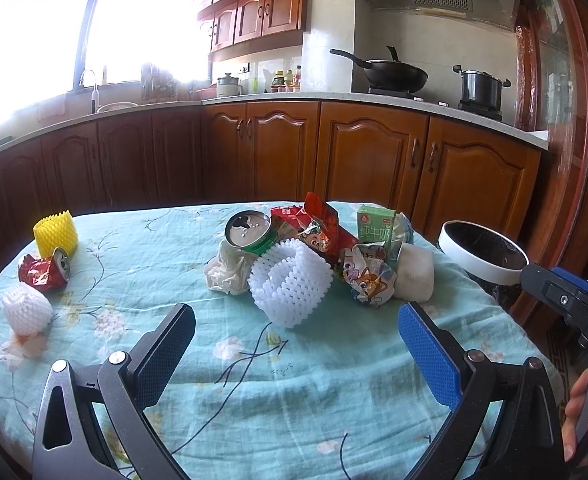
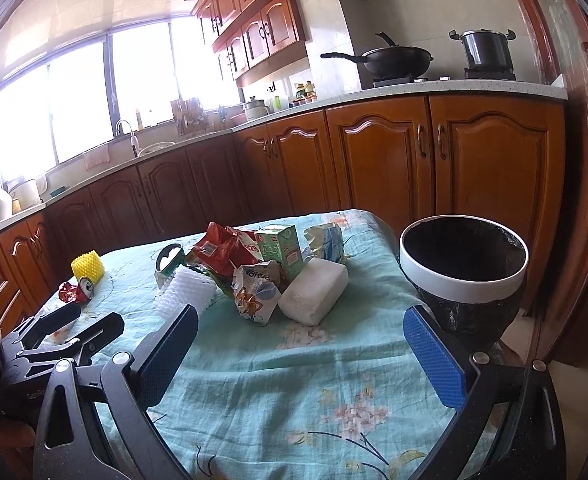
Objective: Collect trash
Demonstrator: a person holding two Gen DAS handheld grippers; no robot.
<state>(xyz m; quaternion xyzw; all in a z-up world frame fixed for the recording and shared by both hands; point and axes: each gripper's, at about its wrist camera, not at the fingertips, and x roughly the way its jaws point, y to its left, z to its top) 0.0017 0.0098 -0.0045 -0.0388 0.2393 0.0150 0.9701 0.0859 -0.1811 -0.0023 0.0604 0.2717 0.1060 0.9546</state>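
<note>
Wooden kitchen cabinets (image 1: 277, 148) stand behind a table with a light blue flowered cloth (image 1: 294, 380). Left gripper (image 1: 296, 320) and right gripper (image 2: 300, 324) are both wide open and hold nothing. Trash pile (image 1: 314, 256) lies at frame centre; the bin (image 2: 464, 268) stands at right.
</note>
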